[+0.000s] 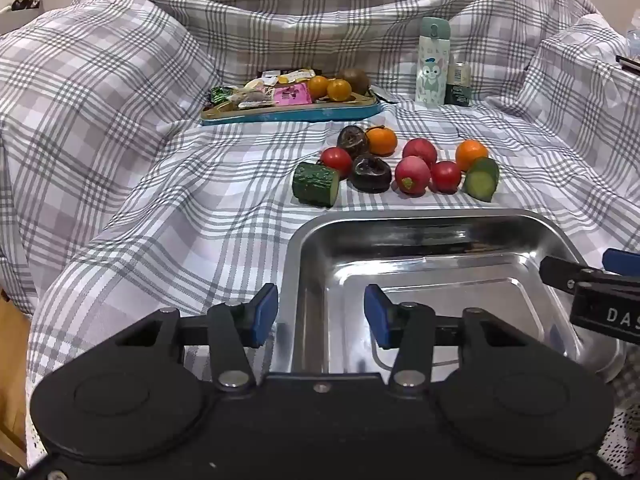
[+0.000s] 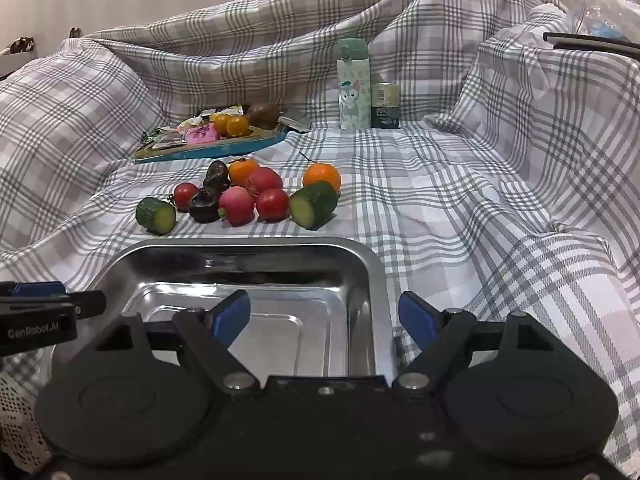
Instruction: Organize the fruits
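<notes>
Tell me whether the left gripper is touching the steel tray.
Cannot tell. In the left wrist view the left gripper is open, its fingers straddling the steel tray's left rim, but no gap or contact shows plainly; the right wrist view shows only its tip.

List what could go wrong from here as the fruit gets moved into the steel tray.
1. The produce is tightly clustered: the cherry tomato touches a radish and a cucumber piece, so open jaws closing on one may shove its neighbours.
2. Round pieces like the orange could roll on the rumpled checked cloth.
3. Both the left gripper and the right gripper hover over the steel tray and might collide.
</notes>
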`<state>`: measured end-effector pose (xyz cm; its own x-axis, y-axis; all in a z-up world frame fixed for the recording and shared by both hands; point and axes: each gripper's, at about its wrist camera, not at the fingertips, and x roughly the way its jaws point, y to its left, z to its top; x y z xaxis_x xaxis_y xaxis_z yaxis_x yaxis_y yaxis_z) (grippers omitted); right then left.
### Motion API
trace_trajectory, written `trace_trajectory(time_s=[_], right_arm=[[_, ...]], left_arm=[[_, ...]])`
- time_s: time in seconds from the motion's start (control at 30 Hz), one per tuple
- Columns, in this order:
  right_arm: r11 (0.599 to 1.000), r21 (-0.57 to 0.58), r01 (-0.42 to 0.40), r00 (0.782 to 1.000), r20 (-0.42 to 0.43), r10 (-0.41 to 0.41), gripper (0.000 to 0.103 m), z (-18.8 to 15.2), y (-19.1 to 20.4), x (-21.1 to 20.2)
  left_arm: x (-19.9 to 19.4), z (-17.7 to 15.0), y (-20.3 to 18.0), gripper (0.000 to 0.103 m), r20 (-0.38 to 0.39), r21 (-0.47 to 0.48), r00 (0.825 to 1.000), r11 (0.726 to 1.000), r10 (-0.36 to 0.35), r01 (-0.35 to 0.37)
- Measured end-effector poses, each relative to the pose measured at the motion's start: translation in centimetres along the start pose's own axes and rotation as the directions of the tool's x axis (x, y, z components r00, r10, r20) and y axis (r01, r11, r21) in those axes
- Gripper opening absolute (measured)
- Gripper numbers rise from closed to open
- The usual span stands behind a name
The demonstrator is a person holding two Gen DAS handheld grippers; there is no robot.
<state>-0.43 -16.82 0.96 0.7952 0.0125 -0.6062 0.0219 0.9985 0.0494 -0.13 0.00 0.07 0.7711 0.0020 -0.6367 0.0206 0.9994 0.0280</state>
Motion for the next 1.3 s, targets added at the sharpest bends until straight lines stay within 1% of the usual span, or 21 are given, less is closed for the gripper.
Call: trace_trajectory(time_s=[0.07,0.1,0.13,0.17,0.37,0.4,1.3], right_arm=[[1.0,-0.005,-0.001,1.0,0.001,0.001,0.084,0.1,0.1,-0.1],[1.0,-0.007,-0.001,1.0,0.002,0.001,0.084,0.1,0.1,-0.1],[1.0,-0.008,-0.001,1.0,0.004,0.001,0.084,0.2,0.0,-0.2],[1.0,-0.009,-0.001,1.0,0.005,0.001,0.084,0.3,0.0,-0.2],[1.0,-0.012,0.001,1.0,0.01,-0.001,0.084,-0.1,0.3,0.0],[1.0,-0.012,0.002,1.0,0.01,-0.002,0.084,-0.1,0.3,0.1],[1.0,-0.024,0.005,1.0,0.012,-0.005,0.085,-0.1,0.3,-0.1]], left_arm=[[-0.1,-0.1,0.1,0.055,0.008,0.005,1.0,1.0,0.006,-0.006],[-0.4,-0.3,-0.8,0.055,0.018,0.028,1.0,0.999,0.018,-0.018],[-0.6,-0.4,-1.0,0.055,0.018,0.028,1.0,0.999,0.02,-0.02],[-0.3,0.0,-0.4,0.055,0.007,0.021,1.0,1.0,0.003,-0.003],[-0.3,-0.2,-0.7,0.055,-0.002,0.016,1.0,1.0,0.001,-0.001],[-0.1,-0.1,-0.3,0.055,-0.008,0.01,1.0,1.0,-0.006,0.006],[0.3,-0.2,-0.4,0.055,-0.022,0.02,1.0,1.0,0.0,0.001]])
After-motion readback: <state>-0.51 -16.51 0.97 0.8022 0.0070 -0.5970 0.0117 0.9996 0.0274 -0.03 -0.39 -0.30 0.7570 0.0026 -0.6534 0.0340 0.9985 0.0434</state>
